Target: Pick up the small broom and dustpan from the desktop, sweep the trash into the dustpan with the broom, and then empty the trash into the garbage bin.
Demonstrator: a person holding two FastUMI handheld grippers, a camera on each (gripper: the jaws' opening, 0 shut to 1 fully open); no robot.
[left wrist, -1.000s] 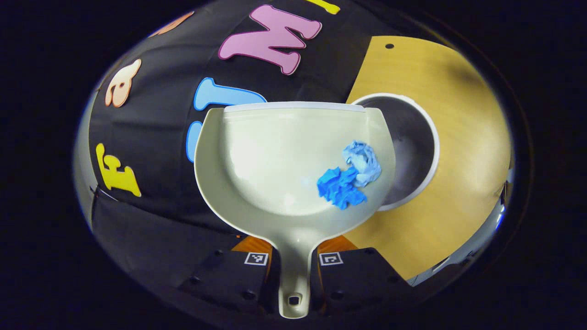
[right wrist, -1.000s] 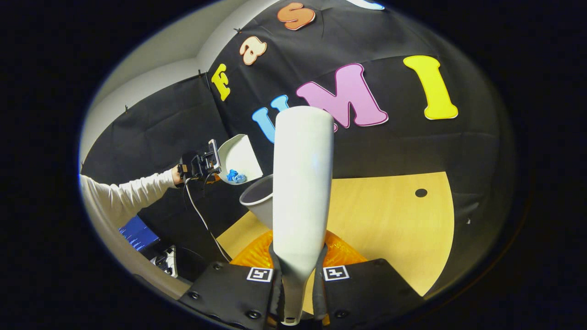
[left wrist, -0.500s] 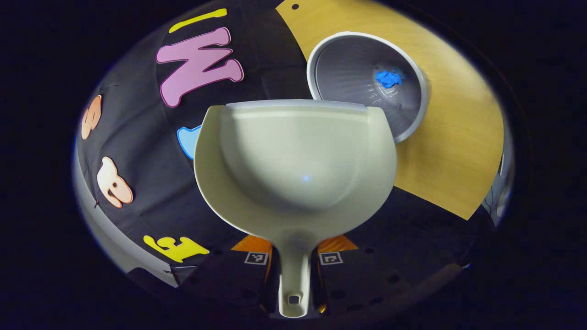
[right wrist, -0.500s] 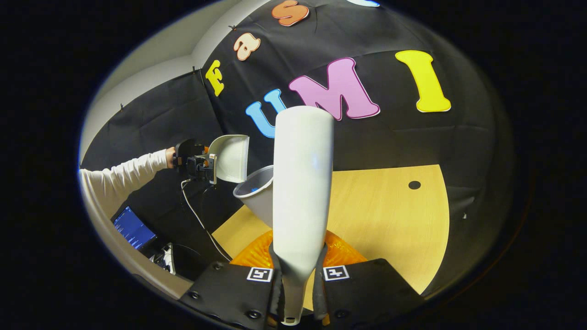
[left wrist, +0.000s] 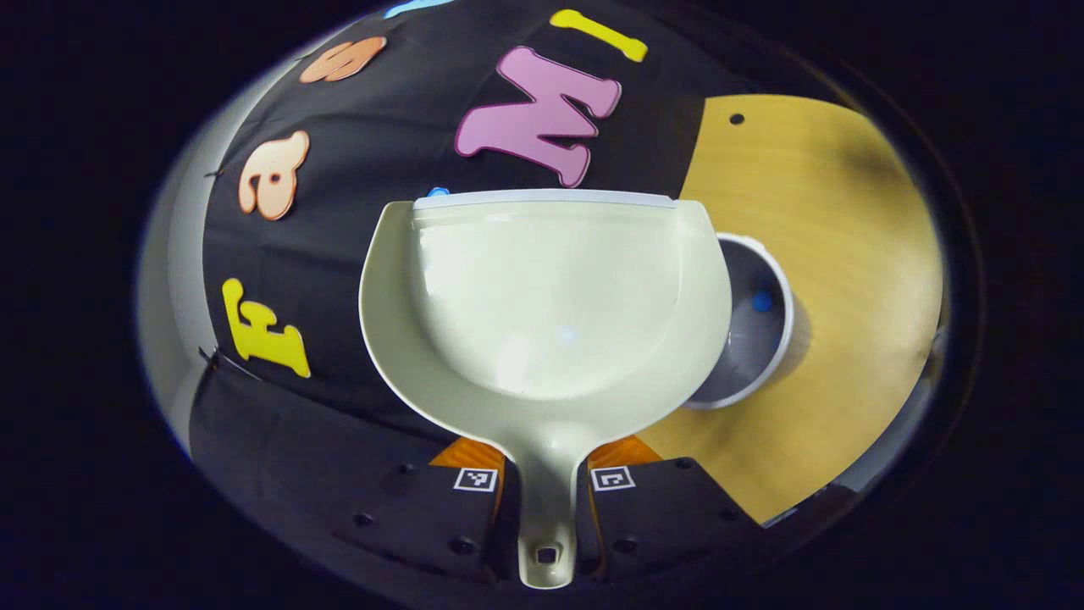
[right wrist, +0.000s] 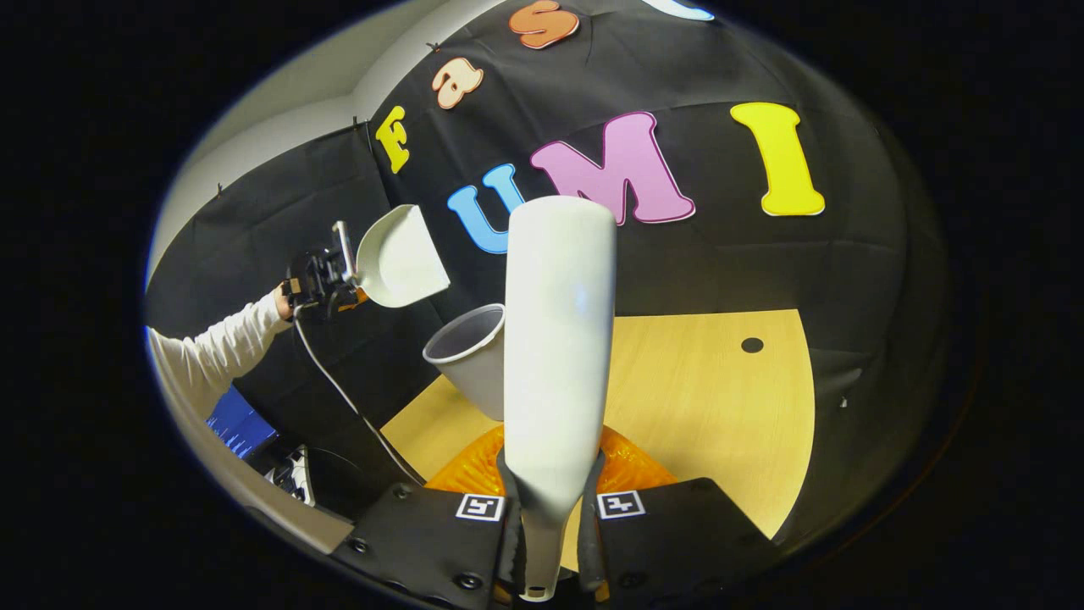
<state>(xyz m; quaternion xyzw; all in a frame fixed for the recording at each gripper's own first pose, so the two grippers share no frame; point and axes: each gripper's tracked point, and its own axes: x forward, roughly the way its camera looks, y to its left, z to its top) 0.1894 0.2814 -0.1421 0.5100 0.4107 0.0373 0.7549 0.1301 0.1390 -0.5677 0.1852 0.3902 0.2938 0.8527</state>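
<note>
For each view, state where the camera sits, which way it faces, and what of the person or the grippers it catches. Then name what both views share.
Left gripper view: rides the left gripper, facing along the empty dustpan it grips toward the booth wall, garbage bin lower right.
Right gripper view: rides the right gripper, facing along the broom it grips, over the desktop; a white sleeve holds the other gripper far left.
Shared: dustpan, bin, desktop.
</note>
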